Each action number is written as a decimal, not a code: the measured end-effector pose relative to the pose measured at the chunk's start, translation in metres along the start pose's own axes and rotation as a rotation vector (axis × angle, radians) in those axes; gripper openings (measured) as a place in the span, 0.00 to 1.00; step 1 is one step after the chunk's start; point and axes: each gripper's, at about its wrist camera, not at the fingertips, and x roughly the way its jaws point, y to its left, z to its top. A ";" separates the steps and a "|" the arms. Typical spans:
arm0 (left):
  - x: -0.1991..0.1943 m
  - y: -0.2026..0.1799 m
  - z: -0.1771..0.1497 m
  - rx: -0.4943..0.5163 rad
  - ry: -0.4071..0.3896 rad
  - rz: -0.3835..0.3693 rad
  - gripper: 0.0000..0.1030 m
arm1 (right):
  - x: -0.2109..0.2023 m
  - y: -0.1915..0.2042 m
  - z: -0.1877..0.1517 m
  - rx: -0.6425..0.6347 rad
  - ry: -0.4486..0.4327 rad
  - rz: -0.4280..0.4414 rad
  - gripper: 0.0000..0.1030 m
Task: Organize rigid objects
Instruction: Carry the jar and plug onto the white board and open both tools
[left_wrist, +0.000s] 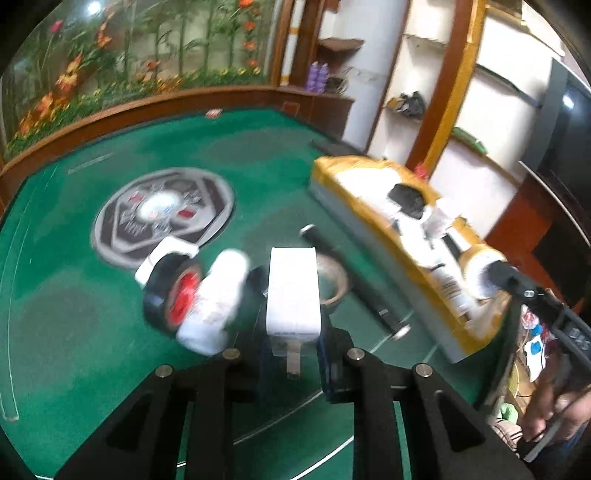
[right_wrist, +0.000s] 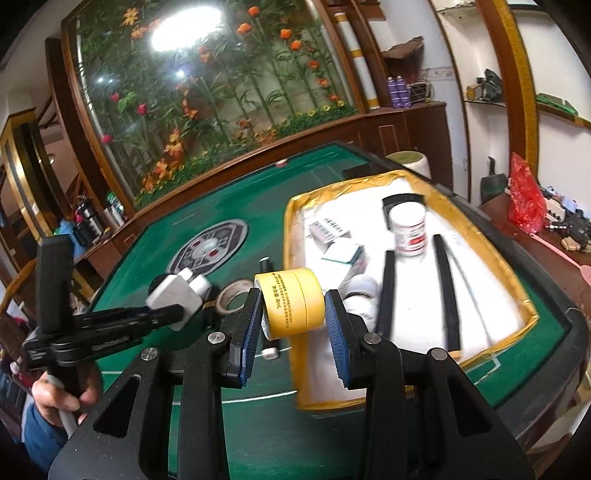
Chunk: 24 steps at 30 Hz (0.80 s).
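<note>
My left gripper (left_wrist: 293, 354) is shut on a white plug adapter (left_wrist: 291, 291), held above the green table with its metal prong pointing back at the camera. Below it lie a white bottle (left_wrist: 212, 299), a black tape roll with a red core (left_wrist: 171, 295), a beige tape ring (left_wrist: 334, 282) and a black torch (left_wrist: 354, 284). My right gripper (right_wrist: 293, 321) is shut on a yellow jar (right_wrist: 291, 302), hanging over the near left rim of the yellow-edged white tray (right_wrist: 291, 221). In the right wrist view, the left gripper (right_wrist: 166, 314) with the adapter (right_wrist: 175, 295) is at the left.
The tray holds a white jar with a red label (right_wrist: 408, 229), two black strips (right_wrist: 386, 291), small boxes (right_wrist: 343, 254) and a black piece (right_wrist: 402, 201). A round emblem (right_wrist: 208, 251) marks the table's middle. A hand (right_wrist: 55, 395) grips the left tool. Wooden ledge and shelves surround the table.
</note>
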 end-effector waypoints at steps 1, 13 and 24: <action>-0.001 -0.008 0.004 0.012 -0.009 -0.020 0.21 | -0.001 -0.003 0.001 0.007 -0.004 -0.004 0.33; 0.050 -0.114 0.047 0.157 0.008 -0.168 0.21 | 0.013 -0.065 0.031 0.127 -0.020 -0.122 0.31; 0.090 -0.133 0.056 0.157 0.044 -0.189 0.23 | 0.032 -0.093 0.042 0.181 0.012 -0.147 0.29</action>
